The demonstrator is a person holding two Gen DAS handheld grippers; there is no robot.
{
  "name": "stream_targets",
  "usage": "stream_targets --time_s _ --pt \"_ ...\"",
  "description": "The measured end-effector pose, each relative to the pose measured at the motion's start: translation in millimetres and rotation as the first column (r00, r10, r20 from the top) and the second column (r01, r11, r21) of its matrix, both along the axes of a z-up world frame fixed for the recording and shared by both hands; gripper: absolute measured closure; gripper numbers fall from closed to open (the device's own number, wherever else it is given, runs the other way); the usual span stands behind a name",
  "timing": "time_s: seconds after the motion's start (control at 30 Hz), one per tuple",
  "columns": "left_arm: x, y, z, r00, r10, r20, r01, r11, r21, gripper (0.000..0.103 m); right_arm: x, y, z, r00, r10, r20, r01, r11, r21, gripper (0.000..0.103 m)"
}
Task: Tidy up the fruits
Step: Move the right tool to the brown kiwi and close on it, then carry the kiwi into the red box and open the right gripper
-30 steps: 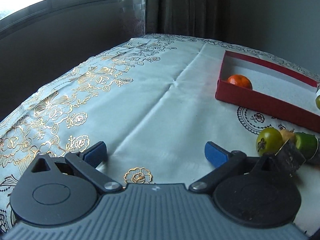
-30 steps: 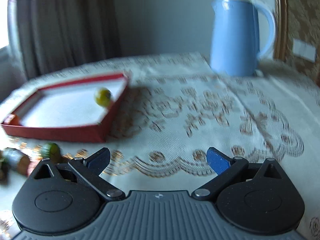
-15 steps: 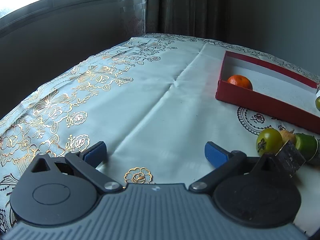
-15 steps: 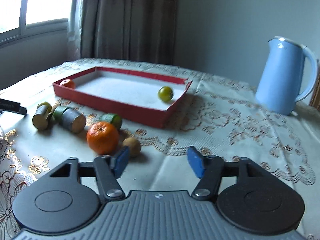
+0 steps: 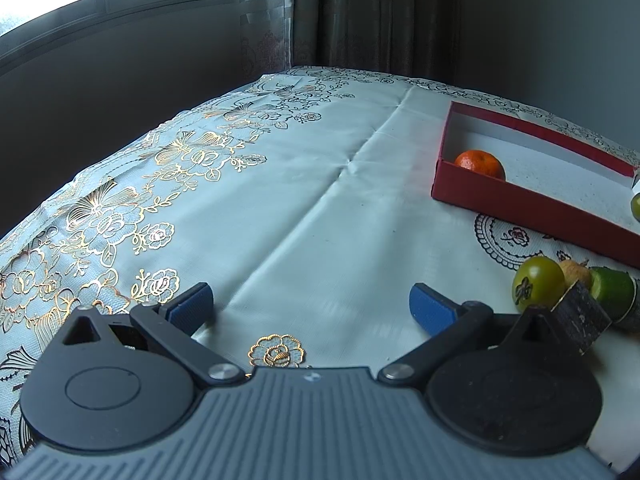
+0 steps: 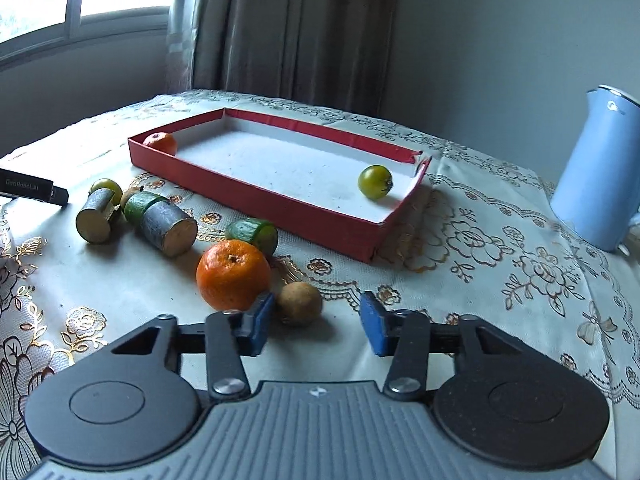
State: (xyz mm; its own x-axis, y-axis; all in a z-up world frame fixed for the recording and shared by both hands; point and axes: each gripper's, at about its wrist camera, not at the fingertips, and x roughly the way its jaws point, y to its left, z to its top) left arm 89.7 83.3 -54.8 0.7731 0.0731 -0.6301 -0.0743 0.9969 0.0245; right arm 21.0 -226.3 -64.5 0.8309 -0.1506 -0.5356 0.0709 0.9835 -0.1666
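Note:
A red tray (image 6: 256, 200) with a white floor holds an orange (image 6: 161, 142) in its far left corner and a green tomato (image 6: 375, 182) at its right end. On the cloth before it lie a large orange (image 6: 233, 274), a small brown fruit (image 6: 299, 303), cucumber pieces (image 6: 253, 234), a green tomato (image 6: 105, 187) and two grey cylinders (image 6: 168, 229). My right gripper (image 6: 316, 326) is open and empty, its fingers either side of the brown fruit, just short of it. My left gripper (image 5: 310, 305) is open and empty over bare cloth; the tray (image 5: 532, 204) and a green tomato (image 5: 538, 286) lie to its right.
A blue kettle (image 6: 600, 172) stands at the right. A black object (image 6: 34, 191) lies at the left edge. The flowered tablecloth (image 5: 224, 200) ends at a wall under a window on the left. Curtains hang behind the table.
My right gripper swung left from facing the kettle to the loose fruit, moved closer to the brown fruit, and its jaws narrowed. My left gripper has stayed still.

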Motion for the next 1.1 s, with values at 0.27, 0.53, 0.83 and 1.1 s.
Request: stream_targets --time_s 0.27,0.53,0.83,1.1 --pt "0 0 0 1.0 0.0 0.0 0.0 1.0 -0.005 0.0 7 2 -4 0.999 0.023 -0.025 -0.022 0.999 0.024 0.077" --pt "0 1 -1 1.0 0.001 0.0 -0.001 1.0 -0.005 0.0 0 1 7 0.999 0.011 0.031 -0.013 0.999 0.052 0.077" --pt "0 1 -1 1.0 0.0 0.0 0.0 1.0 -0.006 0.0 33 -10 50 0.991 -0.038 0.127 0.033 0.998 0.047 0.077" --pt "0 1 -1 1.0 0.0 0.0 0.0 1.0 -0.006 0.0 87 -39 38 0.99 -0.129 0.063 0.123 0.988 0.097 0.077"
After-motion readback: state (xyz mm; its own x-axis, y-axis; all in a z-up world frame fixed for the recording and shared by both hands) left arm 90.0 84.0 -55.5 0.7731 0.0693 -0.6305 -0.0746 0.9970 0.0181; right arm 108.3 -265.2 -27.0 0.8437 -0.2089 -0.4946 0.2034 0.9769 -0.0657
